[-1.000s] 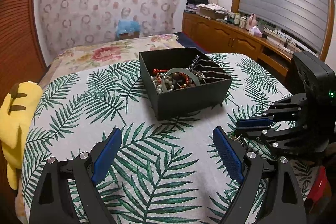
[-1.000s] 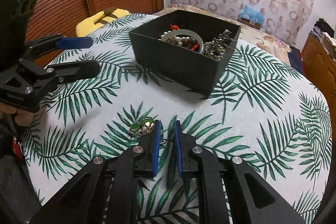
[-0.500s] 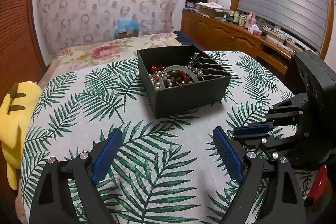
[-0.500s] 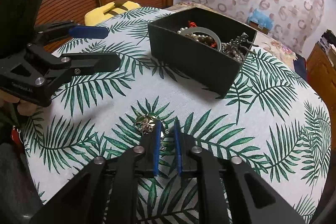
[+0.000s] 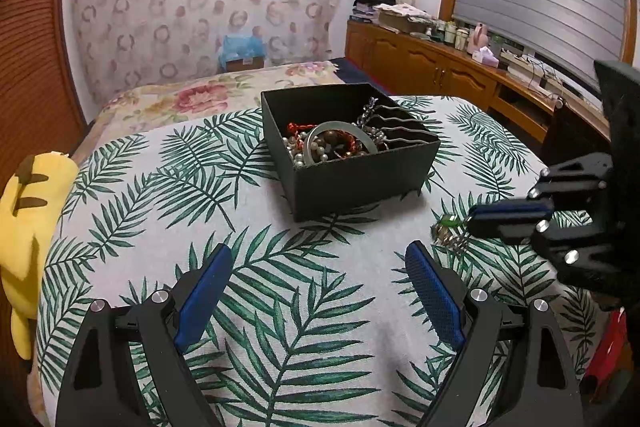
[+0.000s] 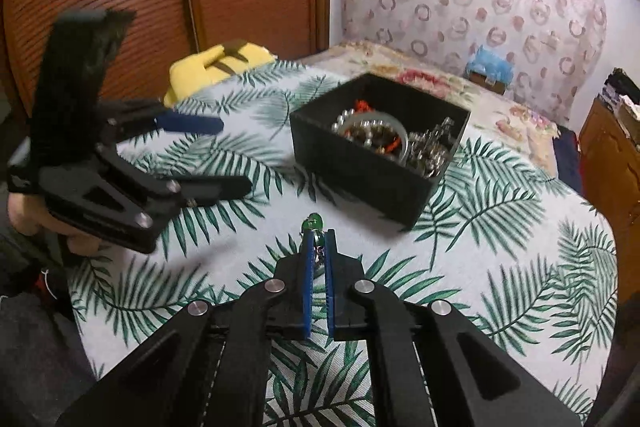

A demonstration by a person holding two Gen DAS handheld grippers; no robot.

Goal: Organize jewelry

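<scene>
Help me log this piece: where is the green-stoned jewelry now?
Pinched in the right gripper, the green-stoned jewelry hangs above the leaf-print cloth, just short of the black box.

Black box on leaf-print table

Most of the green trinket is hidden between the right fingers. The box wall hides its lower jewels. The left gripper looks blurry. The yellow toy is cut off.

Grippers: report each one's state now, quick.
Left gripper: open, holding nothing.
Right gripper: shut on the green-stone jewelry piece.
</scene>
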